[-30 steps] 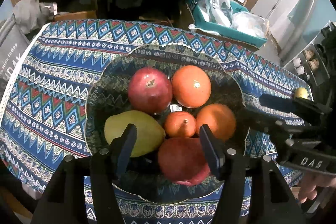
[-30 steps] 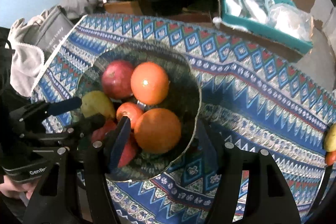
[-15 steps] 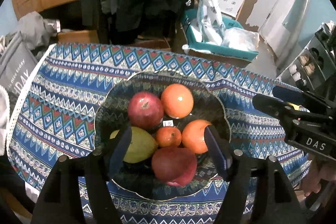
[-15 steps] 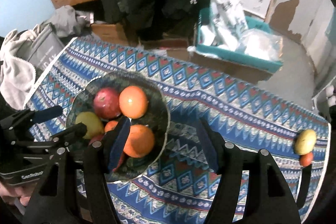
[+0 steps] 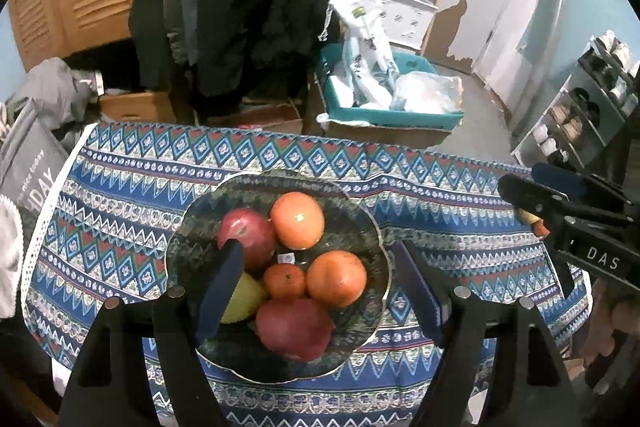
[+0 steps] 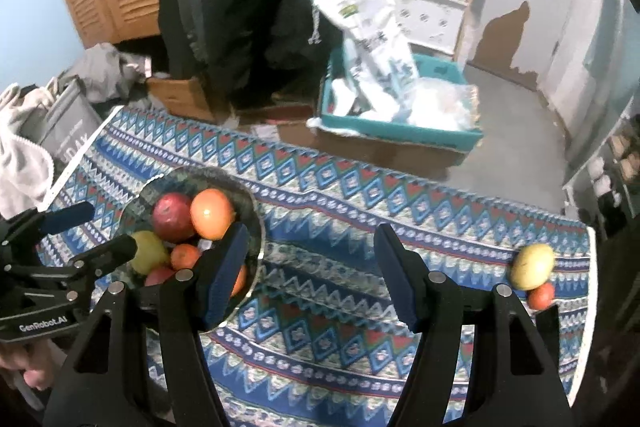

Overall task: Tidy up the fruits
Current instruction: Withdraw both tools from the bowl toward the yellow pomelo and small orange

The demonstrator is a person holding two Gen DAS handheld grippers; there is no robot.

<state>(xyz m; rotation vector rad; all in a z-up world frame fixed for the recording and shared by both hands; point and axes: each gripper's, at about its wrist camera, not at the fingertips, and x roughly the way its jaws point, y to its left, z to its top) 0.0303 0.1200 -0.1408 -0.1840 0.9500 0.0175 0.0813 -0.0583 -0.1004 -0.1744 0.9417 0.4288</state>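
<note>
A glass bowl [image 5: 378, 239] on the patterned tablecloth [image 5: 152, 167] holds two red apples, two oranges [image 5: 297, 220], a small tangerine [image 5: 285, 281] and a yellow-green pear [image 5: 246, 301]. My left gripper [image 5: 320, 291] hangs above the bowl with its jaws opening and nothing pressed between them. My right gripper [image 6: 310, 275] stands open over bare cloth to the right of the bowl [image 6: 200, 174], empty. A yellow fruit [image 6: 534, 265] and a small red-orange fruit [image 6: 542, 295] lie together at the table's far right end.
Past the table's far edge, a teal crate [image 5: 392, 117] with white bags sits on the floor beside cardboard boxes and hanging dark coats. A grey bag [image 5: 28, 163] leans at the left. Shoe shelves [image 5: 580, 107] stand at the right.
Both grippers have risen and drawn back from the bowl, so it looks smaller. The left jaws have spread wider. The right view now takes in the two loose fruits at the table's right end.
</note>
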